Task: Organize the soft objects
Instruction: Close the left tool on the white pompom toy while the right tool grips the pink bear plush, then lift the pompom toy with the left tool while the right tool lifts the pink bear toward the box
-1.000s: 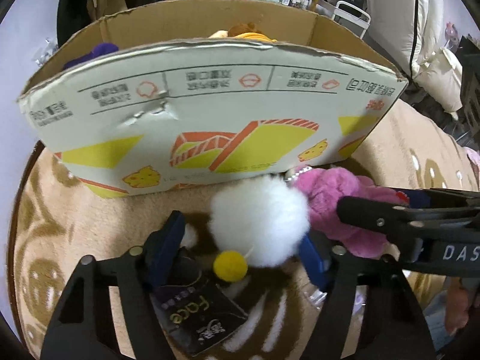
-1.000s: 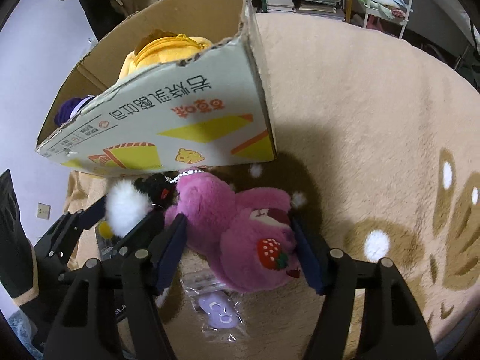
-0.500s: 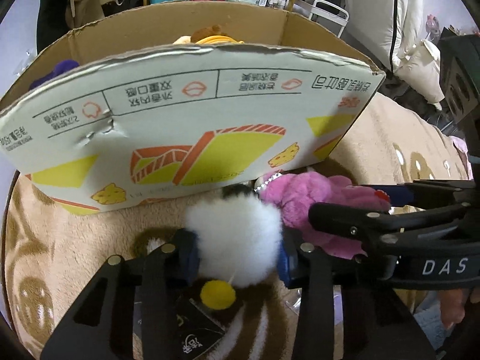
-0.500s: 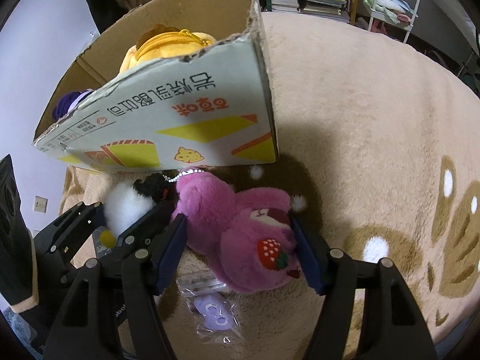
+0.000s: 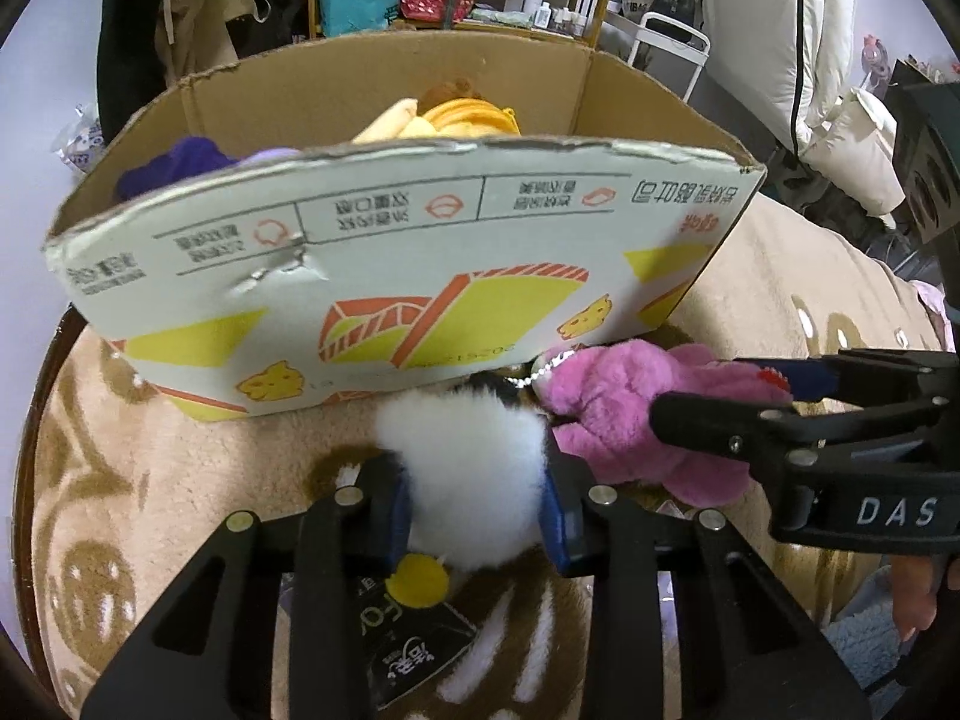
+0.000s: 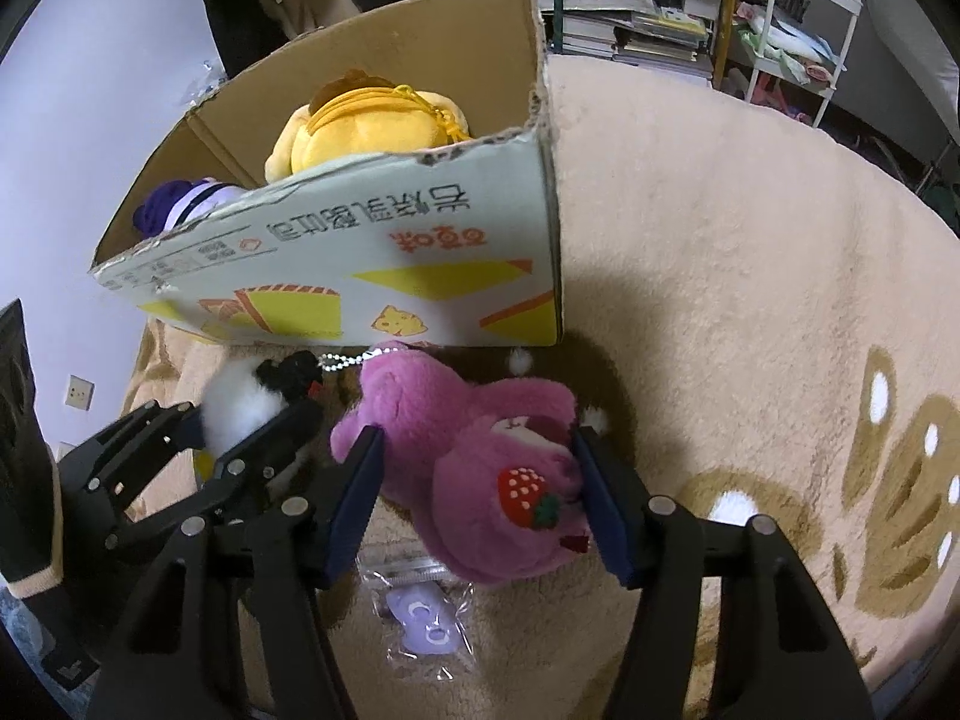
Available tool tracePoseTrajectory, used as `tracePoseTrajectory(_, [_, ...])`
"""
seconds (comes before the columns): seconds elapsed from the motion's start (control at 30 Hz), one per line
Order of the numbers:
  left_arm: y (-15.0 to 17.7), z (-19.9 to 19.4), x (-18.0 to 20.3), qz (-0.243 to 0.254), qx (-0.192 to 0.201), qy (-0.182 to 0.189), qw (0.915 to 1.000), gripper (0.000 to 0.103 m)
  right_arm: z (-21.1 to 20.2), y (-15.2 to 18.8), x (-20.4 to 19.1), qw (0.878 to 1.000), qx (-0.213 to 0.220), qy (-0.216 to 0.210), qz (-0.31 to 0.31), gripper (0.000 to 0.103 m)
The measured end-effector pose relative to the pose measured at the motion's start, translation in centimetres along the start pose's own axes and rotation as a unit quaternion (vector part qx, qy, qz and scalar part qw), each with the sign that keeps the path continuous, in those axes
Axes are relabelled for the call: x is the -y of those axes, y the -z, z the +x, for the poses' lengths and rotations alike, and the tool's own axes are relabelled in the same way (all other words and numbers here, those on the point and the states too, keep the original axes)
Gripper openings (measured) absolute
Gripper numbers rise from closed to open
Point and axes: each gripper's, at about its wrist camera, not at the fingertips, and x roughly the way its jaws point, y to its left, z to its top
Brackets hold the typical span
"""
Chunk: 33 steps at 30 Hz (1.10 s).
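- White fluffy plush [image 5: 474,474] with a yellow pompom [image 5: 417,581] on the beige rug [image 6: 750,276], just in front of the cardboard box [image 5: 384,276]; clamped between the blue pads [image 5: 555,516] of the left gripper [image 5: 477,507].
- Pink plush bear [image 6: 480,468] with a strawberry patch, lying beside the white plush, close to the box's front wall.
- Right gripper [image 6: 480,504] astride the bear, jaws closing, pads at its flanks; firm pressure not confirmed.
- Inside the box: yellow plush [image 6: 360,126] and purple plush [image 6: 174,210].
- Black tag [image 5: 414,654] under the left gripper; clear packet [image 6: 423,618] with a lilac item below the bear.
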Motion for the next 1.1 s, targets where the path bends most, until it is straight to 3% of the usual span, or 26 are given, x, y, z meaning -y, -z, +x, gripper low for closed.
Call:
tracePoseTrajectory(0.07, [0.2, -0.4, 0.0, 0.000, 0.001, -0.006, 1.0000, 0.033, -0.1, 0.2, -0.2, 1.000, -0.001, 0.001, -0.006, 0.058])
tracePoseTrajectory(0.1, [0.3, -0.5, 0.0, 0.001, 0.000, -0.010, 1.0000, 0.033, -0.3, 0.3, -0.4, 1.000, 0.000, 0.000, -0.009, 0.045])
tracePoseTrajectory(0.13, [0.3, -0.6, 0.0, 0.001, 0.000, -0.012, 0.9999, 0.033, -0.6, 0.3, -0.5, 1.000, 0.003, 0.001, -0.010, 0.041])
tracePoseTrajectory(0.67, [-0.1, -2.9, -1.1, -0.020, 0.036, -0.054, 0.9977, 0.033, -2.9, 0.9, -1.4, 0.998, 0.024, -0.022, -0.044, 0.041])
tracePoseTrajectory(0.8, [-0.2, -3.6, -1.7, -0.030, 0.047, -0.071, 0.9959, 0.033, -3.2, 1.0, -1.9, 0.998, 0.022, -0.039, -0.052, 0.041])
tracePoseTrajectory(0.9, [-0.4, -4.0, -1.9, -0.033, 0.055, -0.102, 0.9927, 0.033, -3.2, 1.3, -2.3, 0.997, 0.018, -0.026, -0.063, 0.041])
tracePoseTrajectory(1.1, [-0.2, -4.8, -2.6, -0.050, 0.059, -0.091, 0.9929, 0.033, -4.0, 1.3, -1.8, 0.997, 0.039, -0.019, -0.058, 0.041])
